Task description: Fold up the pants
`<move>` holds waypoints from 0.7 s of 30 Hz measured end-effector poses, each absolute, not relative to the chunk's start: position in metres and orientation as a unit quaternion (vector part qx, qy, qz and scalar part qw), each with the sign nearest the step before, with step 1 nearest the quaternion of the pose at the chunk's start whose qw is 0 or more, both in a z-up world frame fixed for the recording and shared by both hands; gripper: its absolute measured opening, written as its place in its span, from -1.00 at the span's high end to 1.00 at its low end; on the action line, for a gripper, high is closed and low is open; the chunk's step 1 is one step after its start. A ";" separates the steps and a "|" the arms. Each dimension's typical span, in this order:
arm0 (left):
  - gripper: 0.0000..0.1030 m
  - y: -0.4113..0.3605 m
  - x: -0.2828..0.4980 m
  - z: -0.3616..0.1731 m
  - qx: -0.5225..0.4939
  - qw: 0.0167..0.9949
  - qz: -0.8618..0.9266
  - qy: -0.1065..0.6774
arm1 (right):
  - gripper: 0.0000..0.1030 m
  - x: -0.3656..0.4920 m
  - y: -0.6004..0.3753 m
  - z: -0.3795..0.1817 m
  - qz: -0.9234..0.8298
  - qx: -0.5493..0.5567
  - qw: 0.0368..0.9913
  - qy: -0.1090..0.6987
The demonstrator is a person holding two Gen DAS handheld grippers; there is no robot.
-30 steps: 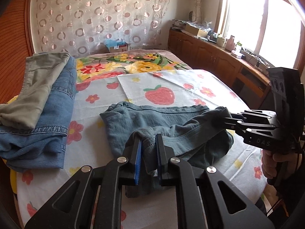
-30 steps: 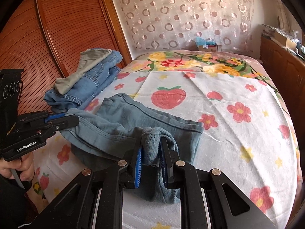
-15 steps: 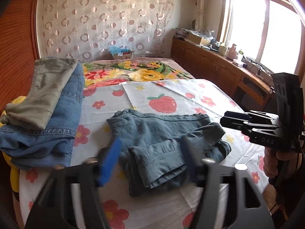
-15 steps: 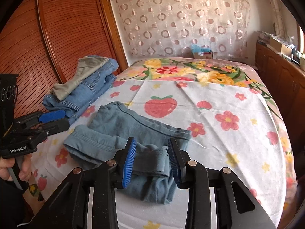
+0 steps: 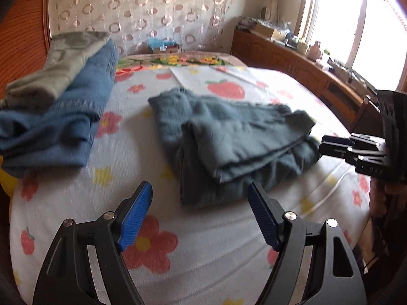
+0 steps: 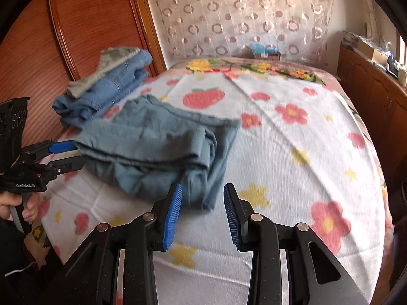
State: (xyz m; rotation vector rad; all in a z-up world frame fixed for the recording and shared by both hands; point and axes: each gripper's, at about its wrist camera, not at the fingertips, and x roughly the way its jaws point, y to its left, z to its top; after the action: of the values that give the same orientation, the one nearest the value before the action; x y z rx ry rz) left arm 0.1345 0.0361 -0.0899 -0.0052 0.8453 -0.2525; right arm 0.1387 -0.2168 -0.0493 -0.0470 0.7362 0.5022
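The grey-blue pants [image 5: 229, 137] lie folded in a thick bundle on the flowered bed sheet [image 5: 157, 249]; they also show in the right wrist view [image 6: 157, 150]. My left gripper [image 5: 199, 211] is open and empty, just short of the bundle's near edge. My right gripper [image 6: 202, 212] is open and empty, just short of the bundle's near right corner. In the left wrist view the right gripper [image 5: 328, 147] sits at the bundle's right end. In the right wrist view the left gripper [image 6: 66, 155] sits at its left end.
A stack of folded blue jeans with a grey-green pair on top [image 5: 56, 101] lies at the bed's left side, also in the right wrist view [image 6: 106, 86]. A wooden wardrobe [image 6: 84, 38] stands left, a wooden cabinet [image 5: 300, 68] under the window right.
Both grippers were shut on the pants' cloth a second ago. They opened, let the cloth drop onto the bundle, and drew back toward the bed's near edge.
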 end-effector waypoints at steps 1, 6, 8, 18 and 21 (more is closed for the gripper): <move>-0.52 0.036 0.134 -0.092 0.000 0.903 -0.122 0.412 | 0.31 0.142 -0.217 -0.049 0.244 -0.024 0.900 0.359; -0.52 0.039 0.139 -0.096 0.005 0.901 -0.110 0.420 | 0.31 0.149 -0.212 -0.050 0.257 -0.024 0.894 0.367; -0.52 0.039 0.141 -0.098 0.007 0.900 -0.107 0.422 | 0.36 0.150 -0.211 -0.051 0.261 -0.032 0.891 0.370; -0.51 0.041 0.143 -0.103 0.012 0.898 -0.103 0.427 | 0.80 0.147 -0.211 -0.055 0.256 -0.056 0.896 0.358; -0.31 0.038 0.143 -0.100 0.016 0.899 -0.115 0.421 | 0.80 0.147 -0.213 -0.055 0.260 -0.050 0.895 0.359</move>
State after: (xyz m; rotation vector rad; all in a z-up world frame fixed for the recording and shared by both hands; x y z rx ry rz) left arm 0.1427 0.0378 -0.0999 0.0322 0.8723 -0.2370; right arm 0.1470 -0.2128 -0.0553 -0.1039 0.7447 0.5390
